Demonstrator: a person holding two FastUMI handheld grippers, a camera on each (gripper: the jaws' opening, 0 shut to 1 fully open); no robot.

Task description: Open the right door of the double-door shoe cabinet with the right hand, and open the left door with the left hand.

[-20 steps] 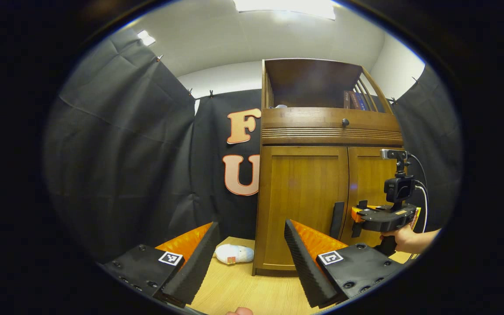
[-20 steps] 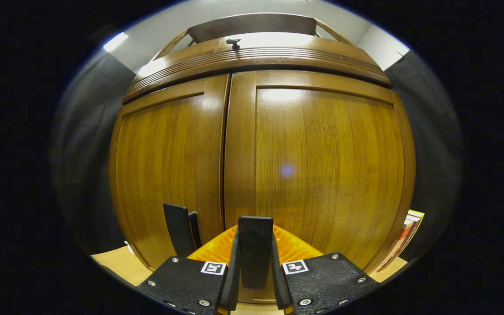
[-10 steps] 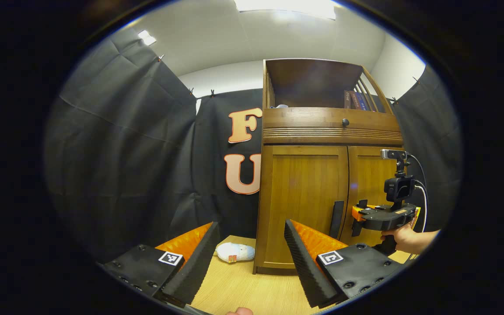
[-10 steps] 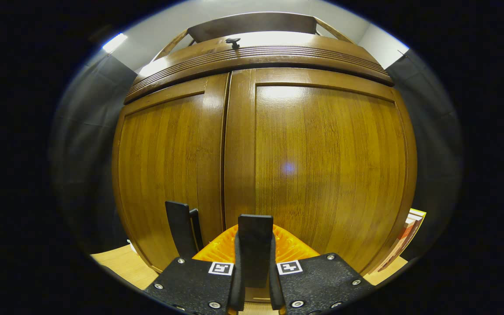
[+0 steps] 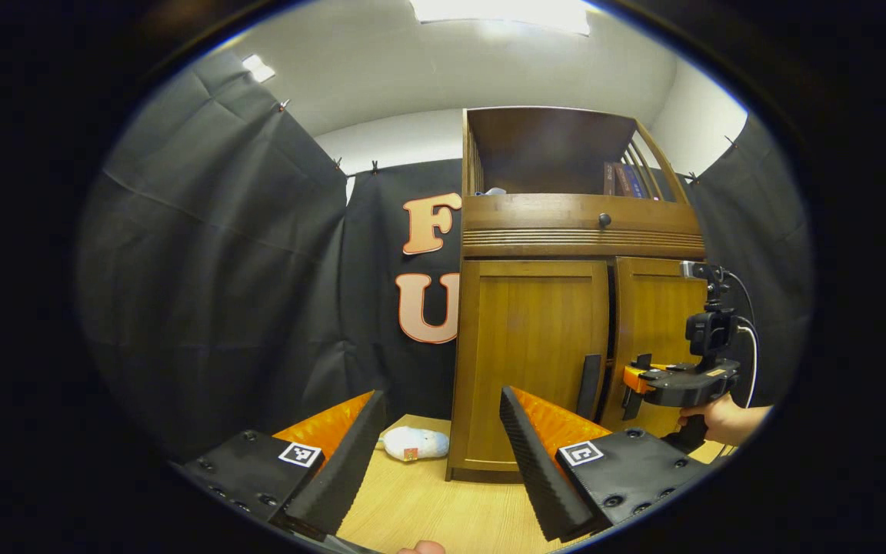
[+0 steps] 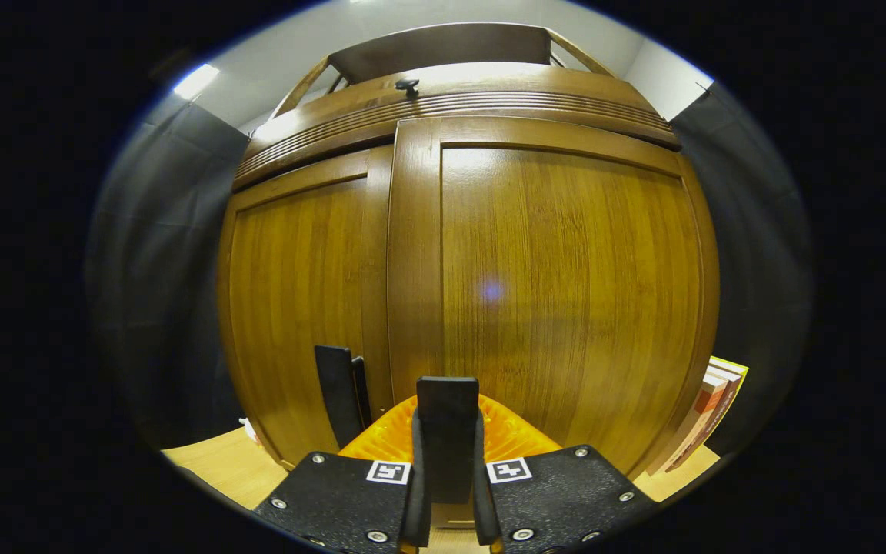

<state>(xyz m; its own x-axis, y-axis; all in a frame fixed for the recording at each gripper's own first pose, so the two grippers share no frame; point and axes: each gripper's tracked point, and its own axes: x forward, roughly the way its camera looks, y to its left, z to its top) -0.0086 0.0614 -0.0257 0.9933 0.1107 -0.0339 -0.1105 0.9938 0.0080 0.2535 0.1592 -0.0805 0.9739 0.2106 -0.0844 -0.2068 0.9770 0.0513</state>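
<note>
The wooden shoe cabinet (image 5: pixel 535 231) stands right of centre in the left gripper view. Its left door (image 5: pixel 527 346) is closed, with a dark upright handle (image 5: pixel 591 375) at its inner edge. The right door (image 6: pixel 566 292) stands slightly ajar, and a dark gap (image 5: pixel 611 323) shows between the doors. My right gripper (image 6: pixel 447 458) is shut on the right door's handle (image 6: pixel 447 408), both fingers pressed to its sides. From the left gripper view, the right gripper (image 5: pixel 631 383) is at that door, held by a hand (image 5: pixel 720 422). My left gripper (image 5: pixel 435 454) is open and well short of the cabinet.
A white soft item (image 5: pixel 414 444) lies on the wooden floor by the cabinet's left foot. Books (image 6: pixel 708 412) lean against the cabinet's right side. A drawer with a small knob (image 5: pixel 604 220) sits above the doors, and an open shelf holds books (image 5: pixel 624 178). Black cloth walls surround the booth.
The right door has swung outward a little with my right gripper on its handle, and a gap has opened between the doors. My left gripper has hardly moved.
</note>
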